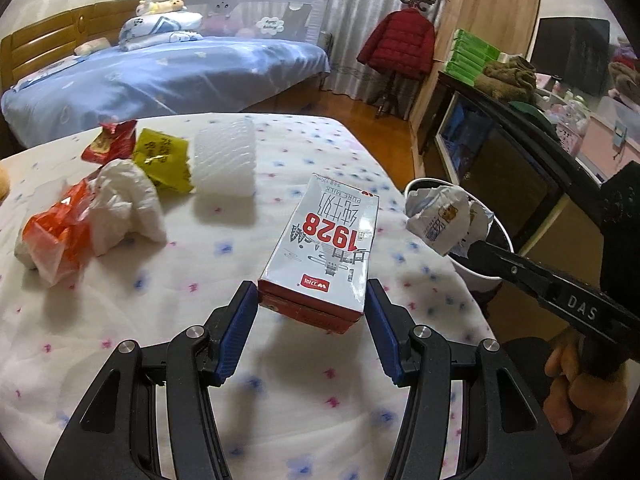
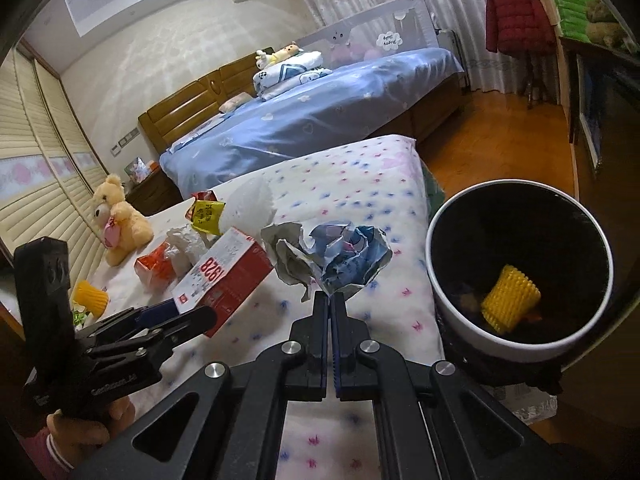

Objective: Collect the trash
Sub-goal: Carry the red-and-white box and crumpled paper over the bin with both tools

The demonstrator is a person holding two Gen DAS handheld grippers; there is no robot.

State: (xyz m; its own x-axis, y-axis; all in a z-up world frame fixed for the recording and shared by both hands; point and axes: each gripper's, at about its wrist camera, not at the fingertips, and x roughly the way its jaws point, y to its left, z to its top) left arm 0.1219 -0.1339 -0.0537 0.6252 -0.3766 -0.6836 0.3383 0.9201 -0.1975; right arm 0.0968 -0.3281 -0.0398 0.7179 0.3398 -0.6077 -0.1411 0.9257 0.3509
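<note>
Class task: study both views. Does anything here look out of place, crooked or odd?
A yellow foam fruit net already lies in the bin, yet a matching one sits on the bed's far edge beside the teddy bear, away from the other trash.

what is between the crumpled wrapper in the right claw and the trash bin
Nothing visible. The right claw is shut on the crumpled wrapper, held above the mattress edge just beside the trash bin. The bin's mouth is open, with only a yellow foam piece inside. The milk carton sits on the opposite side.
</note>
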